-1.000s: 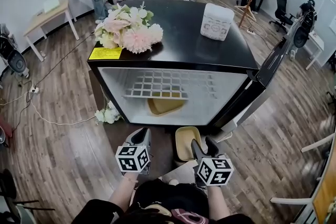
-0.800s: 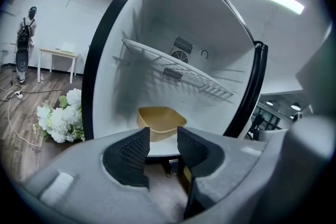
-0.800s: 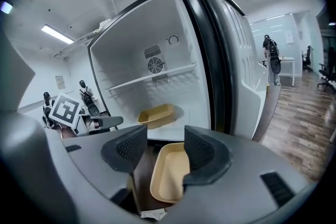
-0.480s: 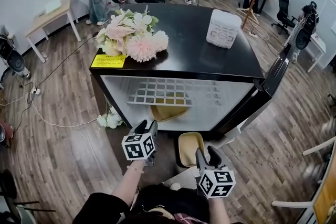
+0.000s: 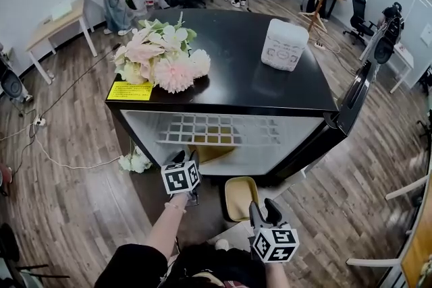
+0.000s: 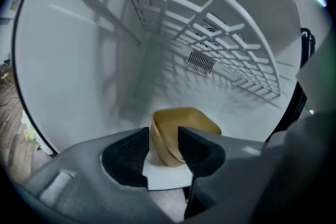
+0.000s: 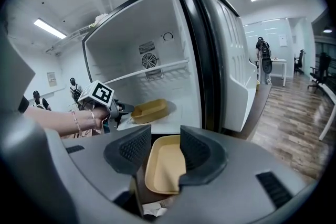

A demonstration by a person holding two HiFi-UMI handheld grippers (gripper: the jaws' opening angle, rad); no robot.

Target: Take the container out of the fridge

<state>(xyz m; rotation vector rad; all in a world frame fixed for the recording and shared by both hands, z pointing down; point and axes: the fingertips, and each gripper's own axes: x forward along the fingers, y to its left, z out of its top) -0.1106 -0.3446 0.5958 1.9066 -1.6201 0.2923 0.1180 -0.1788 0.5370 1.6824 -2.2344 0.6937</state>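
Observation:
A yellow container (image 5: 214, 150) lies on the floor of the open fridge (image 5: 138, 119), under the wire shelf (image 5: 216, 128). My left gripper (image 5: 187, 160) reaches into the fridge mouth. In the left gripper view its jaws (image 6: 164, 136) have just been opening and stand open, with the container's (image 6: 191, 118) near wall between the fingertips and no pad pressing on it. My right gripper (image 5: 263, 207) hangs back in front of the fridge. Its jaws (image 7: 165, 147) have just been closing and are shut on the rim of a shallow yellow tray (image 7: 165, 165). The right gripper view also shows the container (image 7: 149, 110) and the left gripper (image 7: 125, 109).
The fridge door (image 5: 351, 104) stands open to the right. On the black top sit a flower bunch (image 5: 162, 54) and a white box (image 5: 283, 44). More flowers (image 5: 133, 162) lie on the wooden floor at the fridge's left foot. Desks, chairs and people are far behind.
My left gripper has moved forward from beside my body into the fridge mouth, up to the container. The right gripper with the tray has stayed about where it was.

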